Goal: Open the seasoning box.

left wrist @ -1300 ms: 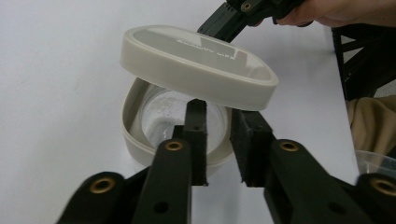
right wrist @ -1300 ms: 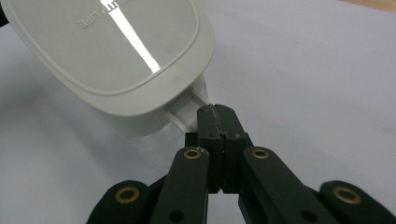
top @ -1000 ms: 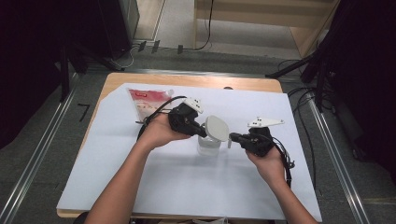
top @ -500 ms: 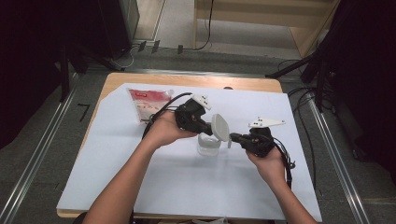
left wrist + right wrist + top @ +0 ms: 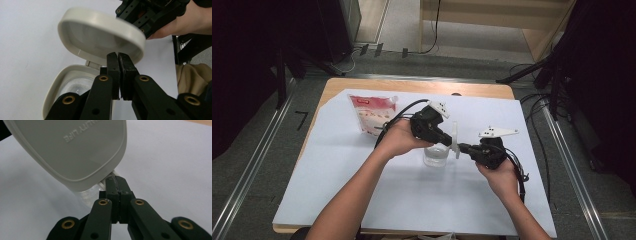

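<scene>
A clear small container (image 5: 435, 156) stands mid-table with its hinged white lid (image 5: 455, 140) swung up on edge. My left gripper (image 5: 450, 144) is shut, and its tips rest against the inner rim of the lid (image 5: 100, 37), above the container's open mouth (image 5: 56, 83). My right gripper (image 5: 463, 147) is shut too, on the other side of the lid. In the right gripper view its tips (image 5: 115, 180) sit at the lid's hinge edge, under the lid's embossed outer face (image 5: 75, 147). I see nothing between either pair of jaws.
A red and white pouch (image 5: 374, 114) lies at the back left of the white sheet (image 5: 412, 200) that covers the wooden table (image 5: 422, 86). Cables trail from both grippers. A metal rail (image 5: 252, 165) runs along the floor to the left.
The lid has swung from a low tilt to standing upright. My left gripper has moved right and slightly up with it. The right gripper has stayed put.
</scene>
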Motion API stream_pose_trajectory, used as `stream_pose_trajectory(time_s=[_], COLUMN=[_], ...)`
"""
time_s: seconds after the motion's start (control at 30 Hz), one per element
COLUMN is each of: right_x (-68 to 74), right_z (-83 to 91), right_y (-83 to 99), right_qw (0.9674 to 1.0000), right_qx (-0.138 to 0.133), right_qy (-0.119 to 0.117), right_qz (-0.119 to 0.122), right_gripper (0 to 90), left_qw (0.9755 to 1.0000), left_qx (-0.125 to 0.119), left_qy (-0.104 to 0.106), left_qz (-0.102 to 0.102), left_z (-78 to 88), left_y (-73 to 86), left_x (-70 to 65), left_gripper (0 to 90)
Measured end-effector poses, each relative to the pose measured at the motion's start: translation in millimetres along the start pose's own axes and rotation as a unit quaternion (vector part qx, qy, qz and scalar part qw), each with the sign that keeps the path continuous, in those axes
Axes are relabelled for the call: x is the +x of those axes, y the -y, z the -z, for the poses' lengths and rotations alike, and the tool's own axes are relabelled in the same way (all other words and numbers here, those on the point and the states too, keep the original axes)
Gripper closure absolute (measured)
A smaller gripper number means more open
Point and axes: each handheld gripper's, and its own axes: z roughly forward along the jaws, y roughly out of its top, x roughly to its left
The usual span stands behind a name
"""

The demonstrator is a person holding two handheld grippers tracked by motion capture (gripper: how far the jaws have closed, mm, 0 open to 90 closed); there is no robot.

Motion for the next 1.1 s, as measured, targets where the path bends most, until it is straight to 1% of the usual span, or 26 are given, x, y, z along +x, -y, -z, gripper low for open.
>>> stream_pose_trajectory(time_s=[0.03, 0.07, 0.13, 0.23, 0.33, 0.37, 0.43, 0.47, 0.5, 0.53, 0.57, 0.6, 0.63, 0.7, 0.73, 0.8, 0.83, 0.87, 0.97, 1.03, 1.07, 1.1], right_x=[0.1, 0.2, 0.8, 1.6, 1.8, 2.0, 3.5, 4.6, 5.4, 6.8, 7.8, 8.9, 10.5, 13.0, 12.9, 11.0, 10.0, 9.4, 7.6, 5.7, 4.7, 3.7], right_z=[0.4, 0.9, 1.7, 3.0, 5.5, 6.8, 10.0, 11.8, 12.9, 14.3, 14.2, 14.3, 13.5, 11.7, 10.9, 7.7, 6.5, 5.0, -0.7, -2.7, -3.4, -3.8], right_y=[0.1, 0.3, 0.2, 0.4, 1.4, 1.8, 3.0, 3.8, 4.6, 6.4, 8.2, 9.7, 12.1, 16.5, 18.5, 21.2, 21.6, 22.0, 22.9, 22.5, 22.3, 21.8], right_qw=[1.0000, 1.0000, 1.0000, 1.0000, 1.0000, 1.0000, 1.0000, 0.9999, 0.9999, 0.9999, 0.9999, 0.9998, 0.9997, 0.9995, 0.9994, 0.9992, 0.9991, 0.9991, 0.9990, 0.9990, 0.9991, 0.9990], right_qx=[0.000, -0.001, -0.001, -0.002, -0.002, -0.002, -0.002, -0.001, -0.001, 0.002, 0.002, 0.005, 0.010, 0.019, 0.023, 0.028, 0.028, 0.029, 0.035, 0.035, 0.034, 0.034], right_qy=[-0.002, -0.002, -0.003, -0.006, -0.006, -0.006, -0.009, -0.010, -0.010, -0.013, -0.015, -0.019, -0.024, -0.026, -0.025, -0.029, -0.031, -0.030, -0.029, -0.028, -0.026, -0.027], right_qz=[-0.001, 0.000, -0.001, -0.003, -0.001, -0.001, -0.004, -0.003, -0.002, -0.003, -0.002, -0.002, -0.001, 0.005, 0.007, 0.001, 0.003, 0.004, 0.006, 0.005, 0.007, 0.007], right_gripper=[90.0, 90.0, 90.0, 90.0, 90.0, 90.0, 90.0, 90.0, 90.0, 90.0, 90.0, 90.0, 90.0, 90.0, 90.0, 90.0, 90.0, 90.0, 90.0, 90.0, 90.0, 90.0], left_qw=[1.0000, 1.0000, 1.0000, 1.0000, 0.9999, 0.9999, 0.9994, 0.9993, 0.9992, 0.9991, 0.9990, 0.9990, 0.9991, 0.9988, 0.9986, 0.9980, 0.9977, 0.9976, 0.9970, 0.9964, 0.9961, 0.9958], left_qx=[0.002, 0.003, 0.001, -0.004, -0.011, -0.011, -0.017, -0.019, -0.020, -0.017, -0.016, -0.007, -0.004, -0.007, -0.011, -0.016, -0.021, -0.025, -0.022, -0.035, -0.034, -0.035], left_qy=[0.003, 0.002, -0.002, -0.004, -0.008, -0.011, -0.029, -0.033, -0.035, -0.038, -0.040, -0.040, -0.038, -0.038, -0.037, -0.045, -0.049, -0.047, -0.059, -0.061, -0.066, -0.069], left_qz=[-0.006, -0.009, -0.009, -0.002, 0.001, 0.005, 0.002, 0.001, 0.008, 0.013, 0.016, 0.017, 0.020, 0.028, 0.036, 0.040, 0.043, 0.044, 0.044, 0.048, 0.046, 0.049], left_z=[-0.7, -0.6, -0.5, 3.5, 9.3, 11.2, 14.9, 16.4, 18.5, 20.1, 20.9, 22.6, 23.8, 26.5, 28.3, 31.4, 33.1, 34.8, 38.7, 43.2, 45.3, 46.4], left_y=[0.3, 0.3, 0.7, 2.4, 4.2, 4.9, 6.6, 7.7, 9.8, 11.8, 13.2, 15.0, 17.2, 23.0, 26.9, 32.3, 35.4, 38.5, 41.9, 46.3, 48.3, 49.9], left_x=[0.0, 0.1, -0.1, 1.3, 2.9, 2.6, 1.7, 1.9, 2.3, 2.9, 3.3, 3.9, 4.2, 4.9, 5.8, 6.5, 6.8, 7.5, 7.5, 7.0, 7.0, 6.9], left_gripper=[89.1, 89.1, 89.1, 87.4, 82.3, 79.7, 74.6, 69.8, 65.9, 64.1, 61.8, 58.6, 56.7, 50.2, 47.9, 45.3, 44.6, 44.7, 42.0, 41.4, 40.9, 40.7])
